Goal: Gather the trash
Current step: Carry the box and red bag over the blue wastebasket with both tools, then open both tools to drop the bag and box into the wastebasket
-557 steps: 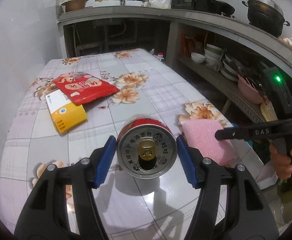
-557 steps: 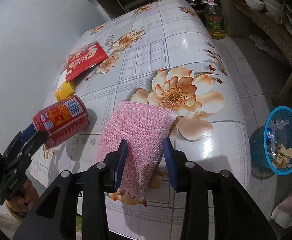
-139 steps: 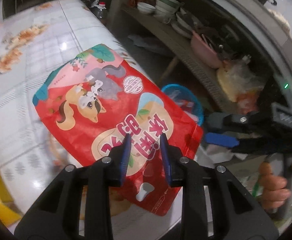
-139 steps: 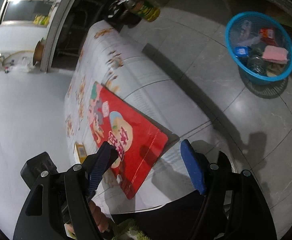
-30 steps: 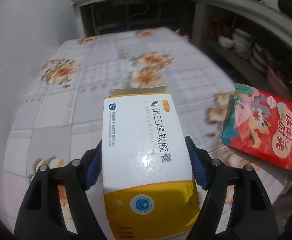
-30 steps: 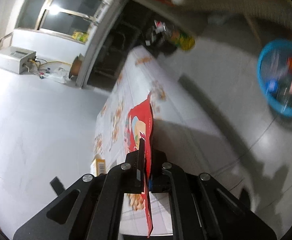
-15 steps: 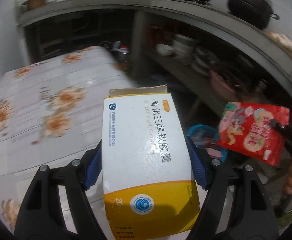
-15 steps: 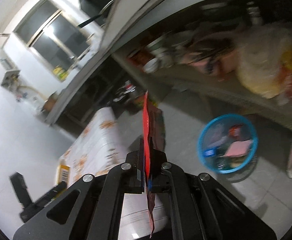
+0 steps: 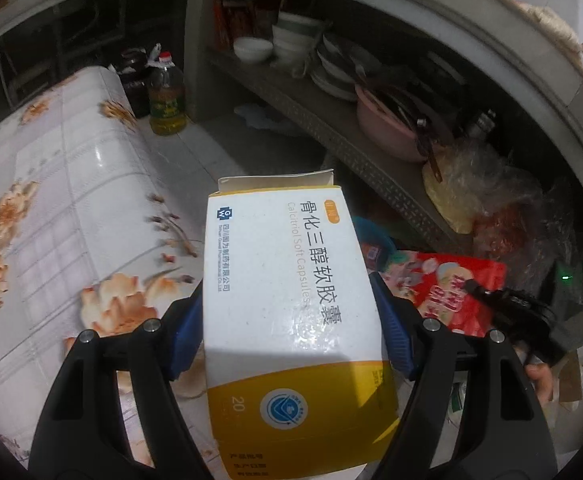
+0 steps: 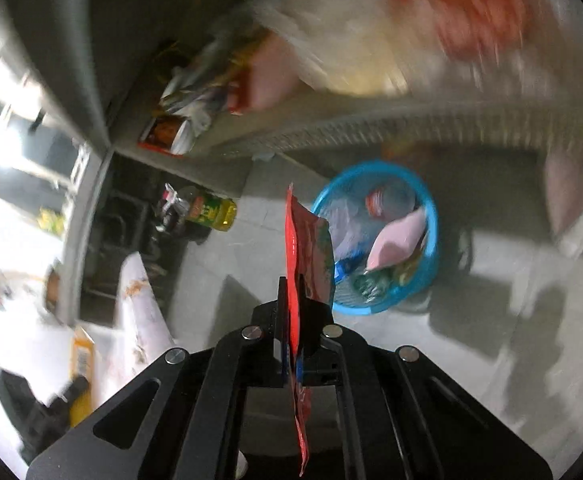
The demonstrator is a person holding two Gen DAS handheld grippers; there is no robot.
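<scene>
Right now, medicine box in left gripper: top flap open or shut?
Open. The medicine box has its yellow-edged top flap standing up off the end, clamped between the left gripper pads. Contents not visible.

White-and-yellow box [image 9: 291, 304]; red pouch [image 10: 309, 252]; blue basket [image 10: 431, 240]; white tablecloth [image 9: 71, 208] with orange flowers.

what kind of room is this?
Most likely a home kitchen: stacked bowls and plates on a shelf under a long counter, a bottle of cooking oil on the floor, and a table with a floral cover.
</scene>
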